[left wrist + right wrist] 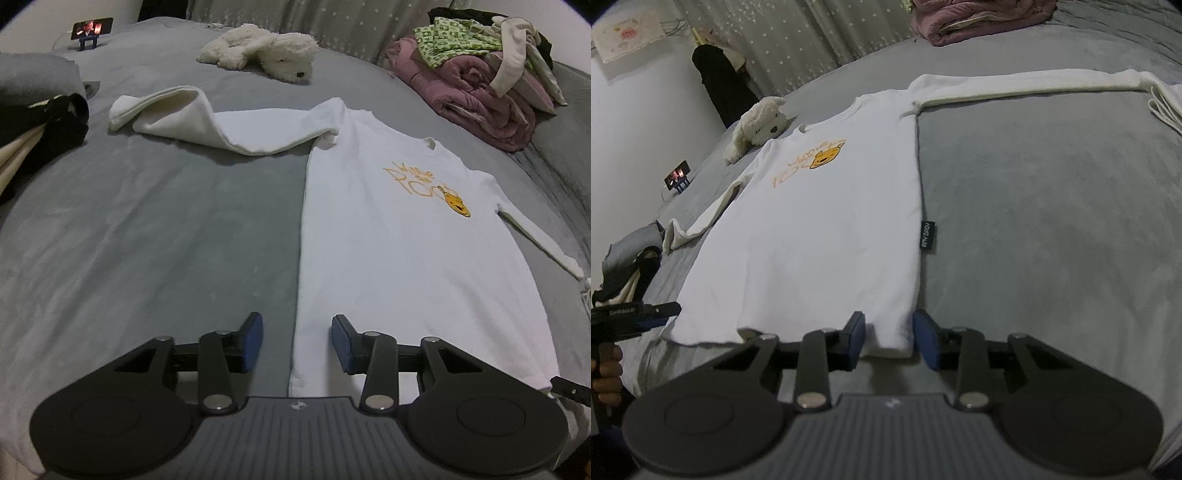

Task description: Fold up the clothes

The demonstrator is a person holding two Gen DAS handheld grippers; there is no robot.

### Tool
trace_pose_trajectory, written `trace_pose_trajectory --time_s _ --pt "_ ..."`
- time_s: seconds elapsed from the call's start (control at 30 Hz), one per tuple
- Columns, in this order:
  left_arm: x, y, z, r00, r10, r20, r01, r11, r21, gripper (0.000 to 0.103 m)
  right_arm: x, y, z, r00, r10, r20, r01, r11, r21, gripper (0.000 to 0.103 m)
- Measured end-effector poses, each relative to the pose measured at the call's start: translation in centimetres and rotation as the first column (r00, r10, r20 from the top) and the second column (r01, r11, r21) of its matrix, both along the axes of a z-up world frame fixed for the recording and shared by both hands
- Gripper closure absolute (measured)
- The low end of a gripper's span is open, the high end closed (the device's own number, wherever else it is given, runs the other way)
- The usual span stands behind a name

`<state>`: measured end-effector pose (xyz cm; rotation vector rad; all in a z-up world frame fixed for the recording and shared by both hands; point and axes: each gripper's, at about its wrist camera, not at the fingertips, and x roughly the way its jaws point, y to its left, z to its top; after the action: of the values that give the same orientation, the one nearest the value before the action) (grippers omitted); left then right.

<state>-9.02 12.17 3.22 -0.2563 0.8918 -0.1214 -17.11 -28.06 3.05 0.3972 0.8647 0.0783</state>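
A white long-sleeved shirt (388,236) with a yellow bear print lies face up and spread flat on the grey bed (147,229). My left gripper (297,345) is open, its blue pads straddling the hem's left corner. In the right wrist view the same shirt (812,240) fills the middle. My right gripper (889,341) is open around the hem's right corner, and the cloth sits between the pads. One sleeve (207,122) stretches out to the left, the other sleeve (1034,86) to the right. The left gripper (631,317) shows at the far left, held by a hand (605,376).
A white plush dog (266,50) lies near the head of the bed. A heap of unfolded clothes (484,74) sits at the back right. Dark and grey garments (40,107) lie at the left edge. A small phone on a stand (90,31) stands at the far corner.
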Motion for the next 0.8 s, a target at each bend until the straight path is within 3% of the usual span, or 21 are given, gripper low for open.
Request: trace_pose_trajectory --time_s 0.03,0.07,0.2,0.4,0.63,0.8 --pt "0.0 -0.1 0.1 1.000 -0.002 0.001 0.002 1.000 0.007 0.096 0.0 0.3 0.0 1.000 0.001 0.003 -0.001 1.000 -0.024 0.084" --pt "-0.1 0.1 0.3 1.000 0.001 0.003 -0.001 1.000 -0.003 0.099 -0.1 0.6 0.1 1.000 0.003 0.012 -0.003 0.998 -0.056 0.092" --pt "-0.5 0.8 1.3 1.000 0.014 0.011 -0.014 0.999 -0.042 0.100 -0.5 1.7 1.1 0.999 0.010 0.045 -0.004 0.991 -0.137 0.094" --pt "-1.6 1.6 3.1 0.998 0.033 0.046 -0.030 0.997 -0.068 0.103 -1.7 0.8 3.8 0.993 -0.013 0.118 0.027 0.993 -0.116 0.094" --pt "-2.2 1.9 3.0 0.999 0.019 0.035 -0.018 0.998 -0.054 0.103 -1.8 0.2 4.1 0.995 -0.008 0.101 0.021 0.991 -0.131 0.094" --pt "-1.7 1.6 2.2 1.000 0.023 -0.015 -0.023 0.998 -0.058 0.101 -1.7 1.0 3.8 0.996 0.011 0.089 0.005 0.985 -0.175 0.094"
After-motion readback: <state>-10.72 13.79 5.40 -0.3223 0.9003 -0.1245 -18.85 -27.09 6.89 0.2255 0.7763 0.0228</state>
